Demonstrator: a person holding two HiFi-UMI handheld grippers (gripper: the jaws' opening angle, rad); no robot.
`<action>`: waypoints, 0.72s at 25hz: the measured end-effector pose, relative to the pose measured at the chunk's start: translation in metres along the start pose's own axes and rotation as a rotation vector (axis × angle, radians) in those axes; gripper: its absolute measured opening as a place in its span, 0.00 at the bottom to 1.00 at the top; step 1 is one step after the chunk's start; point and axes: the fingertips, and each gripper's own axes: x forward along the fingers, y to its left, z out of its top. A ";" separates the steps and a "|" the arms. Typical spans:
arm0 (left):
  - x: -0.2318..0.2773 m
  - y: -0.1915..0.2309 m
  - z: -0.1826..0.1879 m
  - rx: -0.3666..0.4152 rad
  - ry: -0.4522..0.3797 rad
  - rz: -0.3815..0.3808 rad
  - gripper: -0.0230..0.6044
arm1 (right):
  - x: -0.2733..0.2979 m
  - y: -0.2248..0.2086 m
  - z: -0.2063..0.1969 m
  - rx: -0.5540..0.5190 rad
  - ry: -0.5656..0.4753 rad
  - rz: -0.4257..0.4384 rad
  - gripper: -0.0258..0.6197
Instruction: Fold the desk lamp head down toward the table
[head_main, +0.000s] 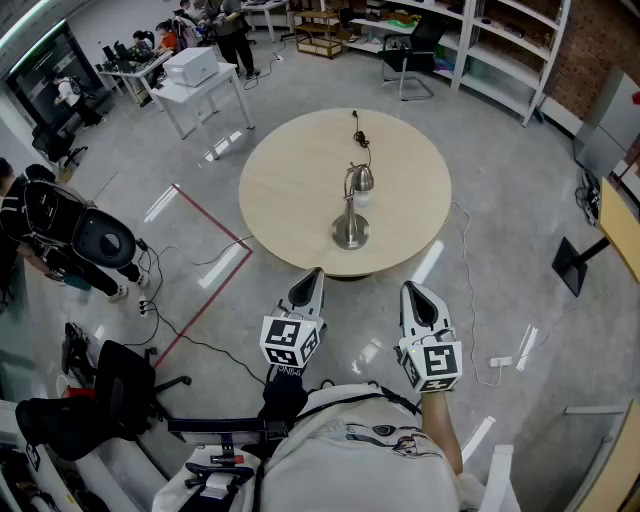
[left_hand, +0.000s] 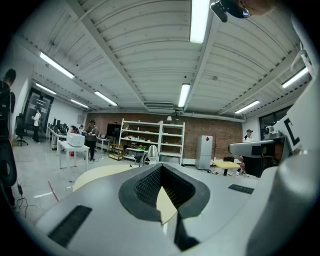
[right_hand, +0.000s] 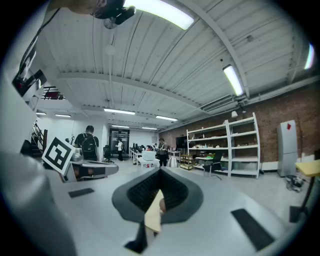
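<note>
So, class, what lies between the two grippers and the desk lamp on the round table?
Nothing: in the head view only bare table stretches from the left gripper and right gripper to the desk lamp.

A white printer is sitting on a side desk, people are standing just beyond it, and a black chair is standing beside white shelving.
</note>
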 end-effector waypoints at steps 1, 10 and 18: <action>0.000 0.000 0.000 0.002 -0.002 -0.001 0.04 | 0.001 0.000 0.000 0.002 -0.001 0.000 0.04; 0.002 0.000 -0.004 0.012 0.010 0.005 0.04 | 0.006 -0.001 -0.002 0.008 0.000 0.015 0.04; 0.001 -0.006 -0.003 0.024 0.006 0.004 0.04 | 0.005 -0.008 -0.009 0.030 0.009 0.009 0.04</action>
